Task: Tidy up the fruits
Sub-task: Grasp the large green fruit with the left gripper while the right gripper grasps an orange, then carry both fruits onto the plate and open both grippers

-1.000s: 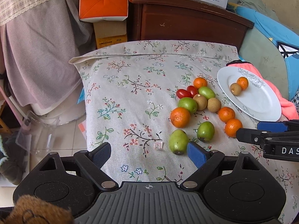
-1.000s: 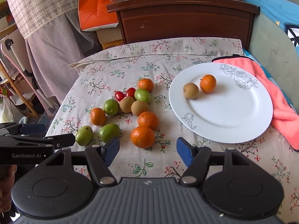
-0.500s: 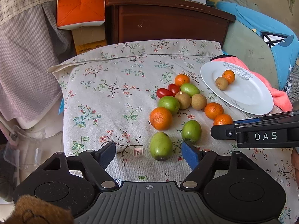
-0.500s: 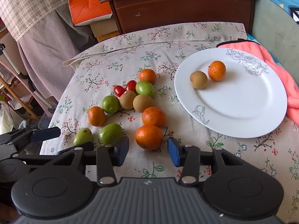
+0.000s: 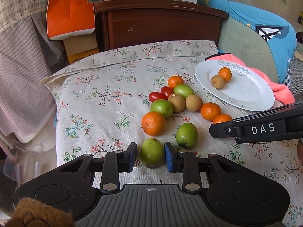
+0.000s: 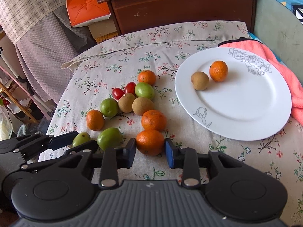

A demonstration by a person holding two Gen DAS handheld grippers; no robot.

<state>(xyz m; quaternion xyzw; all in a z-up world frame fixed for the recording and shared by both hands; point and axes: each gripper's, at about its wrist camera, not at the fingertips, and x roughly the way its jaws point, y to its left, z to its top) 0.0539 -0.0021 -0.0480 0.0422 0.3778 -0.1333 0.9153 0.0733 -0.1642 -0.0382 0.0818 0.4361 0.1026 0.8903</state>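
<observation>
Green and orange fruit lie scattered on a flowered cloth [image 5: 106, 87], low and centre in both wrist views. At the bottom of the left wrist view the left gripper [image 5: 150, 156] is closing its jaws on a green fruit [image 5: 152, 152]; the blue pad on the right touches its skin, while the dark pad on the left sits just beside it. In the right wrist view the right gripper [image 6: 150, 151] is closing on an orange [image 6: 150, 141], both pads against its sides. More oranges, green fruits, brown fruits [image 6: 143, 106] and two red tomatoes [image 6: 124, 90] cluster just above, toward the middle of the frame. At upper right a white plate [image 6: 246, 113] carries one orange and one brown fruit, its far edge resting on a pink towel [image 6: 280, 64]. Along the top stands a dark wooden cabinet [image 6: 181, 3], with an orange carton [image 6: 85, 3] at upper left.
</observation>
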